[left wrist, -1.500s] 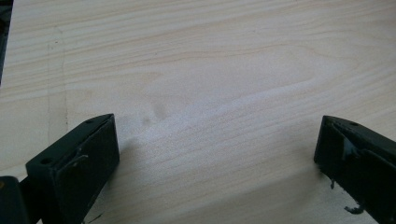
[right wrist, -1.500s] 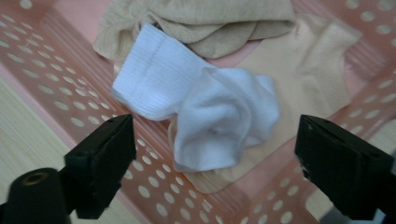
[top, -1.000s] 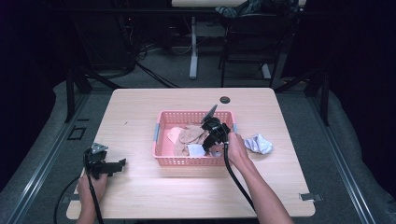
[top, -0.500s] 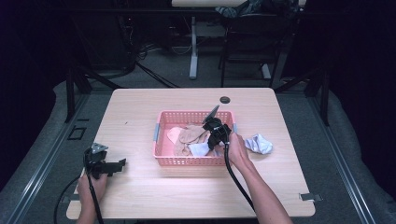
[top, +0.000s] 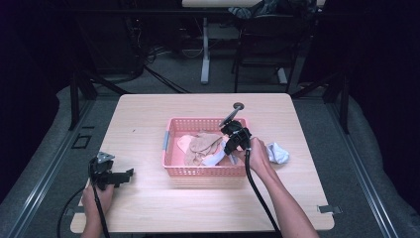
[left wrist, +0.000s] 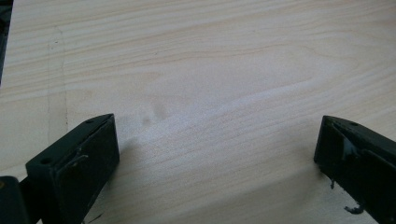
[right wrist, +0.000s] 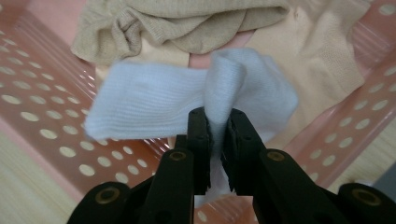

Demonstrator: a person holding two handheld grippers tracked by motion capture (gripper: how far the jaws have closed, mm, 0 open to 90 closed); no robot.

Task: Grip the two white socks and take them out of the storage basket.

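A pink perforated basket (top: 171,144) sits mid-table and holds a heap of beige socks (top: 203,144) and a white sock (top: 214,158). My right gripper (top: 227,153) reaches into the basket's right end. Its jaws have just been closing, and they are now shut on a fold of the white sock (right wrist: 149,100), which hangs a little above the basket floor (right wrist: 42,116). In the right gripper view, the right gripper (right wrist: 215,121) has the beige socks (right wrist: 187,23) beyond it. My left gripper (top: 125,175) rests open on the table's front left, with bare wood between its jaws (left wrist: 215,149).
A crumpled white sock (top: 277,152) lies on the table just right of the basket, beside my right hand. A small dark round disc (top: 238,105) sits near the far edge. The table's edge runs close to the left gripper.
The right gripper's jaws have closed on the white sock and lifted it slightly from the basket floor. The left gripper has stayed where it was.
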